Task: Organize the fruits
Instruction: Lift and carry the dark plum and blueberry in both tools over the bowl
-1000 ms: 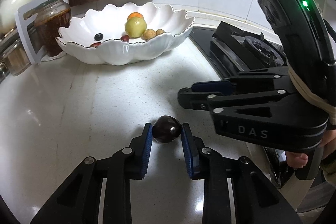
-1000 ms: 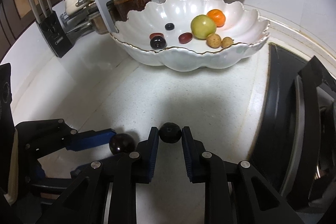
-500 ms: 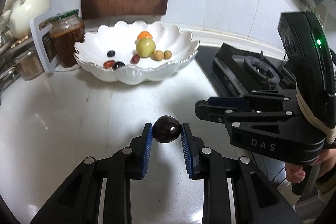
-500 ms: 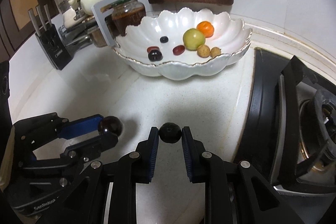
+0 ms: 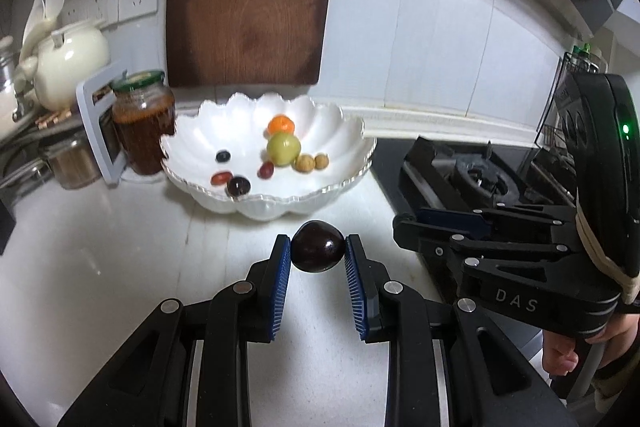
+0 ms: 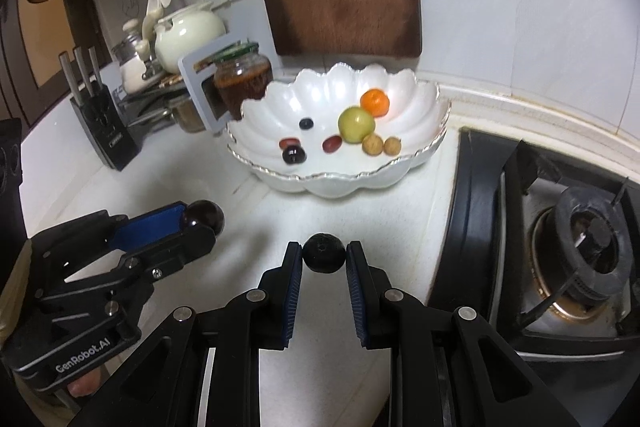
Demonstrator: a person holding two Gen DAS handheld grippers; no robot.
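"DAS" on right tool (image 5: pixel 420 227) — "GenRobot.AI" on left tool (image 6: pixel 200 223)

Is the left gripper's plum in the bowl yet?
Out. The left gripper is shut on the plum, held above the counter, short of the bowl.

White scalloped bowl (image 5: pixel 344 183); orange tangerine (image 5: pixel 281 124); blue-padded black left tongs (image 5: pixel 318 259).

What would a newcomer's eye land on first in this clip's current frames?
Most striking: each gripper pinches a small dark fruit above the white counter, the left gripper a glossy plum, the right gripper a matte dark berry. Behind them sits a scalloped white bowl already holding fruit, beside a gas stove.
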